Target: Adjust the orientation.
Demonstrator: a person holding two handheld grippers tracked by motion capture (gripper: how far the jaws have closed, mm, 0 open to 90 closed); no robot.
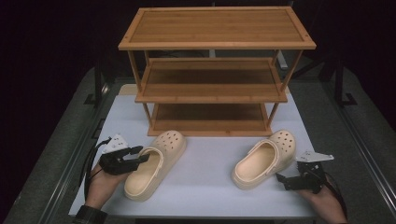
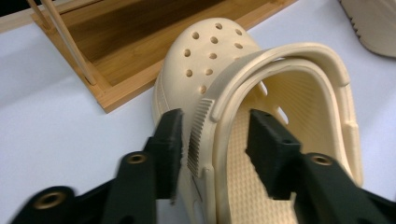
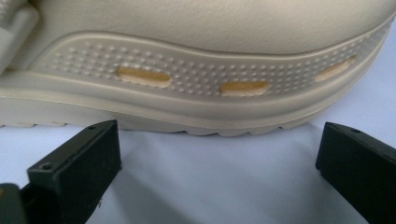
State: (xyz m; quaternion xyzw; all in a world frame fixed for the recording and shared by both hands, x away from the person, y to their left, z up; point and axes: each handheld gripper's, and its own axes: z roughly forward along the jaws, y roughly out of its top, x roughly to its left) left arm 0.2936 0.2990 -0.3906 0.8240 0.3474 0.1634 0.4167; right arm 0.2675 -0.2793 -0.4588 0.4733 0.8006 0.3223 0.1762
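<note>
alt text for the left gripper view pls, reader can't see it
The left gripper straddles the side wall and folded-forward heel strap of a cream clog, one black jaw outside, one inside; a gap shows at each jaw. The clog lies on a white table, its toe near a bamboo shoe rack.

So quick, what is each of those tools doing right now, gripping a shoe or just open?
Left tool: open, jaws astride the side wall of the left clog, not yet clamped.
Right tool: open, holding nothing, beside the right clog.
</note>
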